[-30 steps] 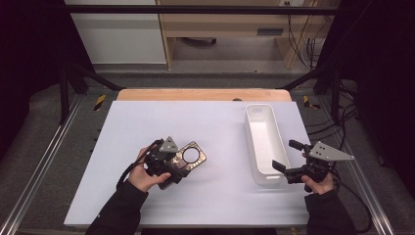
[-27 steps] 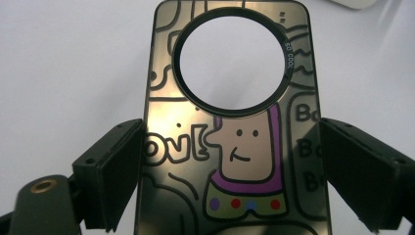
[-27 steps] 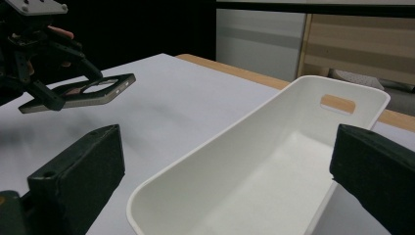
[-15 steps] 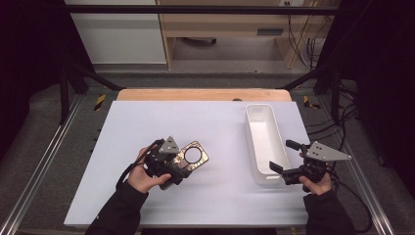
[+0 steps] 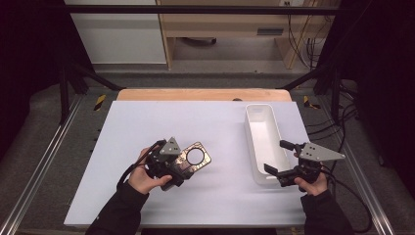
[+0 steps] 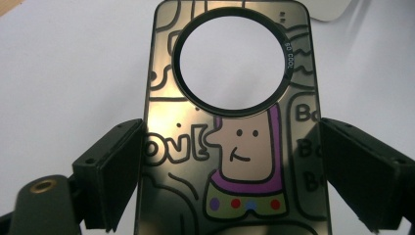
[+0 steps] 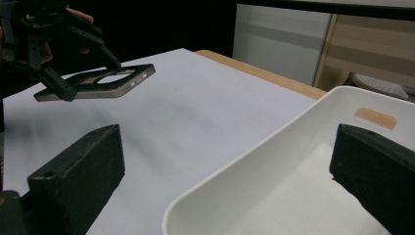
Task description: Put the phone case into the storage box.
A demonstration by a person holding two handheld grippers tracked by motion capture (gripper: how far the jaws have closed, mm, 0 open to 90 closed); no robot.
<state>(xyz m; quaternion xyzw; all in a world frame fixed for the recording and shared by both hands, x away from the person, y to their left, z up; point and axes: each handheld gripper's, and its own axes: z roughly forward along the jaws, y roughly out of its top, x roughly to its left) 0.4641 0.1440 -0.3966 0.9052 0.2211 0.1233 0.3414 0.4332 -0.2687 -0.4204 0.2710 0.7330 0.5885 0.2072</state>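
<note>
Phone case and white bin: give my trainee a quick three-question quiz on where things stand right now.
1. True or false: the left tongs hold the phone case clear of the table.
2. What lies inside the white bin? A) a phone B) nothing C) a cable
3. Which end of the bin do the right tongs straddle, near or far from the person?

Key: 1 true; the right gripper view shows it lifted. 2 B. 3 the near end, with the jaws open.
</note>
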